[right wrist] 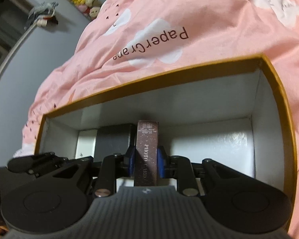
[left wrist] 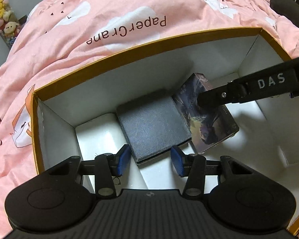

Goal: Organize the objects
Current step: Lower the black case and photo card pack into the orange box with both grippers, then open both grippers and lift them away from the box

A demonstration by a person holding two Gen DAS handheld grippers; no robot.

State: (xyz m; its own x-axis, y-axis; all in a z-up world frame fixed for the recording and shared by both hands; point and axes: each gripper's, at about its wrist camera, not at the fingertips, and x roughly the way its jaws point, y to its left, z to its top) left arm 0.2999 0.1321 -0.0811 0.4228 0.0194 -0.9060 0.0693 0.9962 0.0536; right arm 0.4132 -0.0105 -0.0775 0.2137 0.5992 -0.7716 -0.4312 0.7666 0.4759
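A large open box with a gold rim (left wrist: 129,48) and white inside lies on a pink bed cover. On its floor a white box (left wrist: 97,127) lies at the left and a grey textured box (left wrist: 153,123) beside it. My left gripper (left wrist: 150,160) hovers over the grey box's near end, open, its blue pads (left wrist: 123,159) clear of it. My right gripper (right wrist: 146,163) is shut on a slim purple photo-card box (right wrist: 146,151), held on edge just right of the grey box (right wrist: 113,139). In the left wrist view the card box (left wrist: 209,123) tilts under the right gripper (left wrist: 205,101).
The big box's right half (right wrist: 213,145) has bare white floor. The pink cover (left wrist: 129,10) with white clouds and lettering surrounds the box. Plush toys (left wrist: 2,10) line a wall at the far left. A dark rounded shape (left wrist: 285,4) sits at the upper right.
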